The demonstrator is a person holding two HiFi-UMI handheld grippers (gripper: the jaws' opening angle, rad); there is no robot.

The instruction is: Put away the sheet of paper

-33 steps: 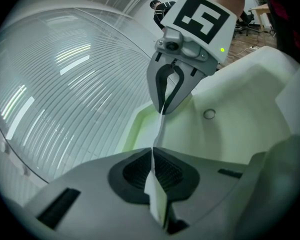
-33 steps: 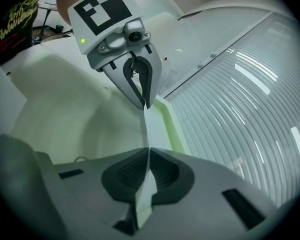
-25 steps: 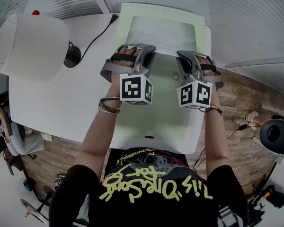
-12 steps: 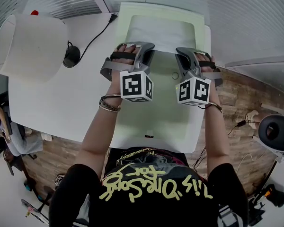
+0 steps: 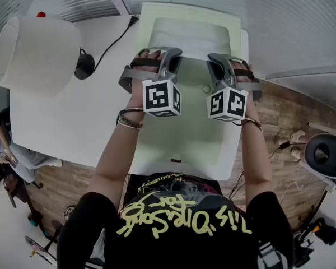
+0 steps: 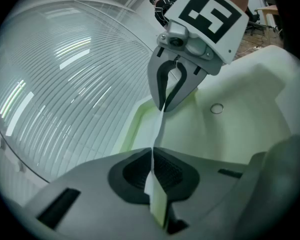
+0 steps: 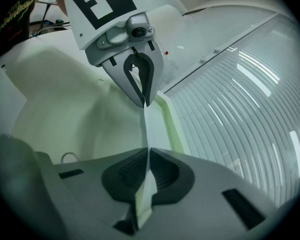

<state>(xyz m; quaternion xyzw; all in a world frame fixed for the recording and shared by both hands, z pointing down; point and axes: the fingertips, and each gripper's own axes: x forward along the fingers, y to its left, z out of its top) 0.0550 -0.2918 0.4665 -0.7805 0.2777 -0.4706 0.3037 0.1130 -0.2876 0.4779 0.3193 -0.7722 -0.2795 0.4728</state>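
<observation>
Paper (image 5: 190, 38) is pinched at both ends. Your left gripper (image 6: 151, 156) and right gripper (image 7: 147, 154) each have their fingers pressed together on its near edge, with only a narrow strip caught between the pads. The sheet runs taut and edge-on from one gripper to the other, and the rest of it lies out over the far end of the green tray (image 5: 185, 133), which sits on the white table (image 5: 73, 116).

The likeliest fault is a tear: with the sheet this tight between you, any drift of your hands apart would probably rip it at a pad. A shallow bite could also let one corner slip, so the sheet swings from the other gripper and folds. If you lower it unevenly, the far edge may catch the tray's rim and buckle. Letting go with one gripper well ahead of the other would likely leave it crooked.
</observation>
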